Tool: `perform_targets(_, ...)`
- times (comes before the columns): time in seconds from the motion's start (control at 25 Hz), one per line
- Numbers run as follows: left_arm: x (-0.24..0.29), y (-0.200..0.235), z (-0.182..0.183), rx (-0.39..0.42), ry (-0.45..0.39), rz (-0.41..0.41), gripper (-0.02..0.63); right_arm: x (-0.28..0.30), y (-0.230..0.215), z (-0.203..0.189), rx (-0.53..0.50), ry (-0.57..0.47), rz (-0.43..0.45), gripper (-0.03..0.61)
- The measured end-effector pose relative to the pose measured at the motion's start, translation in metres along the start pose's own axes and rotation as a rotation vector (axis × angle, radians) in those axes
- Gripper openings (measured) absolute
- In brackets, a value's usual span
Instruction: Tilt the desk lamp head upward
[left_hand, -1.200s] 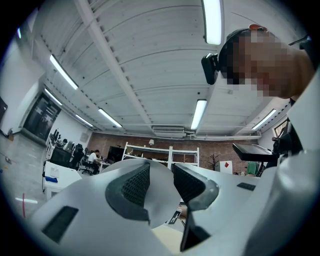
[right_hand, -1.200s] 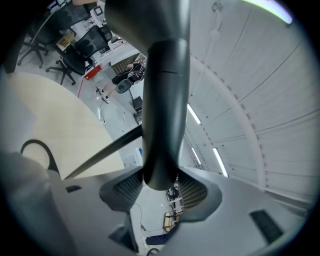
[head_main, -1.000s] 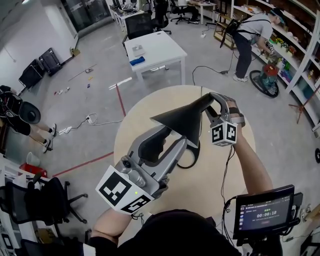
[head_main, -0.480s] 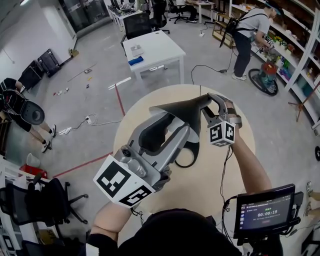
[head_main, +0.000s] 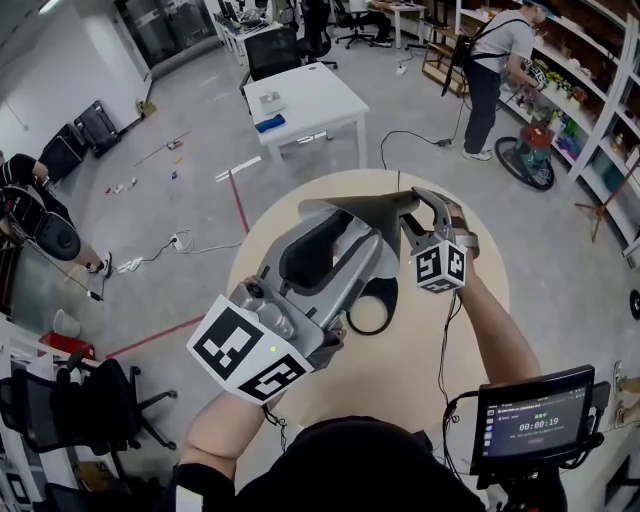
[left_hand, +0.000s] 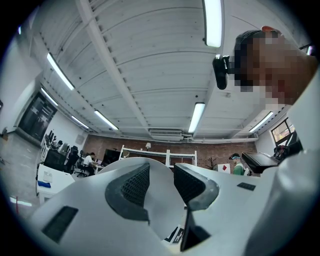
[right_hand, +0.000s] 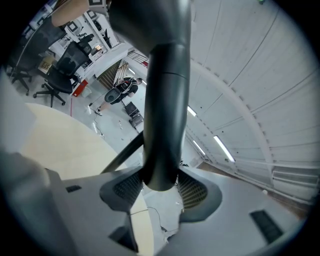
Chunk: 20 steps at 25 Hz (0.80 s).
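A black desk lamp stands on the round wooden table, its ring base flat on the top. The cone-shaped lamp head shows only partly in the head view, behind my left gripper. My right gripper is shut on the lamp neck, just below the head; the dark tube fills the gap between its pads. In its own view the left gripper points at the ceiling, open by a narrow gap with nothing between its ribbed pads.
A screen on a stand is at the lower right. On the floor beyond the table are a white desk, cables and a power strip. A person bends at shelves at the far right. Office chairs stand at the lower left.
My left gripper has risen and pushed forward, now covering most of the lamp head. The lamp head's rim has lifted and looks flatter. The right gripper has stayed clamped on the neck.
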<state>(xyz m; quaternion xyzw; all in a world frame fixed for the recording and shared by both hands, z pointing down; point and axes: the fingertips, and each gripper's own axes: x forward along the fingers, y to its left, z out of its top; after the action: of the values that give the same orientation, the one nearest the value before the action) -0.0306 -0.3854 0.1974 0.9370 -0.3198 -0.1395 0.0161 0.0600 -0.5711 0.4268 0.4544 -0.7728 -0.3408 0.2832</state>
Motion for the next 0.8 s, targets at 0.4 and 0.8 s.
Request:
perform_targets(0.4, 0.0039, 0.0000, -0.0008, 0.000, -0.004, -0.006, 0.156, -0.0005, 0.0038, -0.0024, 0.019, -0.003, -0.002, 0.221)
perform_targets(0.8, 0.0030, -0.0003, -0.0002, -0.004, -0.020, -0.002, 0.155, -0.0005, 0.0024, -0.0018, 0.015, -0.009, -0.002, 0.221)
